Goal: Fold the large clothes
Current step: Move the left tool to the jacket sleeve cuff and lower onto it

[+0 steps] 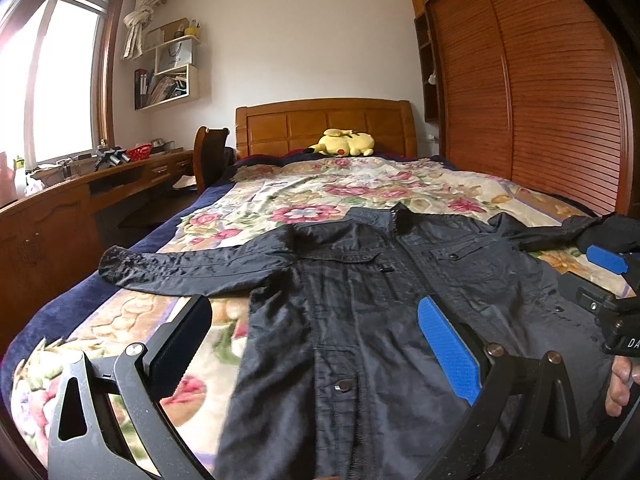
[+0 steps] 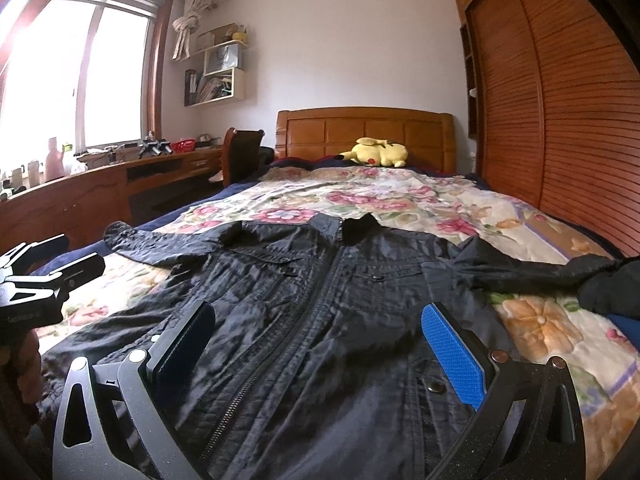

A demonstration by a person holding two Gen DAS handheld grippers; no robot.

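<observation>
Two tools: your left tool and your right tool both hover above the lower half of the garment, each spread wide with nothing between its fingers.
Left tool: released; its blue pad sits over the placket side, its black pad over the bedspread just beside the garment's edge.
Right tool: released; both of its fingers frame the zipper line from above. In the left wrist view you see it at the right edge.
Garment: the dark navy, crinkled zip-front jacket lies flat and face up on the bed, collar toward the headboard, hem toward you.
Sleeves: one sleeve stretches out to the left; the other runs to the right, its cuff end near a bunched black cloth.
Bed: the floral quilted bedspread covers it, with a navy border along the sides.
Pillow end: a yellow plush toy rests against the wooden headboard.
Surroundings: a slatted wooden wardrobe stands on the right; a cluttered wooden tabletop runs under the window on the left.
</observation>
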